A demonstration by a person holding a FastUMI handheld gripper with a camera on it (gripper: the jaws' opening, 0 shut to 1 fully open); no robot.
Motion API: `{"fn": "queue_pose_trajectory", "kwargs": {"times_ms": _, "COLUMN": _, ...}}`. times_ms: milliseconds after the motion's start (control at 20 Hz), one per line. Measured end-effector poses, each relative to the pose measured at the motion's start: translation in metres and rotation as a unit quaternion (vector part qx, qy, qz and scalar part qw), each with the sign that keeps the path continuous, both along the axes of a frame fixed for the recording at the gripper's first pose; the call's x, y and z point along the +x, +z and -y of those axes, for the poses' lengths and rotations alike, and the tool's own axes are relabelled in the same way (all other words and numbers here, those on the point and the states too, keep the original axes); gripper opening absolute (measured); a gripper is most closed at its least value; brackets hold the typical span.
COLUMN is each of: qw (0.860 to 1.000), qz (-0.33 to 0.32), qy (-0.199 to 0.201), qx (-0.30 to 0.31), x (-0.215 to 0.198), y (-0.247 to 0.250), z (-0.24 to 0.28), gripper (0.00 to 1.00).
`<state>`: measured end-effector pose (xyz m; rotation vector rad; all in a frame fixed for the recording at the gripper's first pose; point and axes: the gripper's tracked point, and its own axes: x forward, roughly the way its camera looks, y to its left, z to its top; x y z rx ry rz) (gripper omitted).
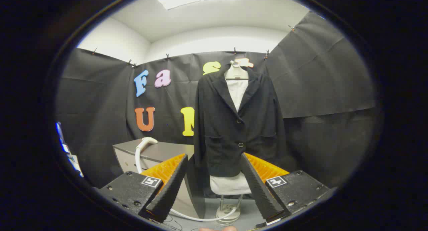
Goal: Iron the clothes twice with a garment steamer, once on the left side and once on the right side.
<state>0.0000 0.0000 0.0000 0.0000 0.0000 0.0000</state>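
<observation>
A black jacket (235, 124) hangs over a white shirt on a hanger atop a stand, straight ahead beyond my fingers. The white steamer head (144, 144) lies on a grey cabinet (160, 150) to the left of the jacket, and its white hose (187, 216) runs down and curves across the floor toward the stand's base (227, 213). My gripper (213, 164) is open, its fingers wide apart with nothing between them, well short of both the jacket and the steamer.
Black cloth walls enclose the booth on the left, back and right. The grey cabinet stands close beside the jacket's left sleeve. A fingertip of a person's hand (219, 228) peeks in below the fingers.
</observation>
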Motion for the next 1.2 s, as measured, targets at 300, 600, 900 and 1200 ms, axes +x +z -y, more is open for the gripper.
{"fn": "queue_pose_trajectory", "kwargs": {"times_ms": 300, "qw": 1.0, "qz": -0.023, "qy": 0.008, "qx": -0.01, "x": 0.011, "y": -0.008, "z": -0.015, "gripper": 0.99}}
{"fn": "queue_pose_trajectory", "kwargs": {"times_ms": 600, "qw": 0.999, "qz": -0.043, "qy": -0.004, "qx": -0.007, "x": 0.015, "y": -0.016, "z": -0.014, "gripper": 0.99}}
{"fn": "queue_pose_trajectory", "kwargs": {"times_ms": 900, "qw": 0.998, "qz": -0.062, "qy": -0.017, "qx": -0.004, "x": 0.022, "y": -0.019, "z": -0.025, "gripper": 0.99}}
{"fn": "queue_pose_trajectory", "kwargs": {"times_ms": 1200, "qw": 0.996, "qz": -0.086, "qy": 0.003, "qx": 0.007, "x": 0.044, "y": -0.016, "z": -0.094, "gripper": 0.99}}
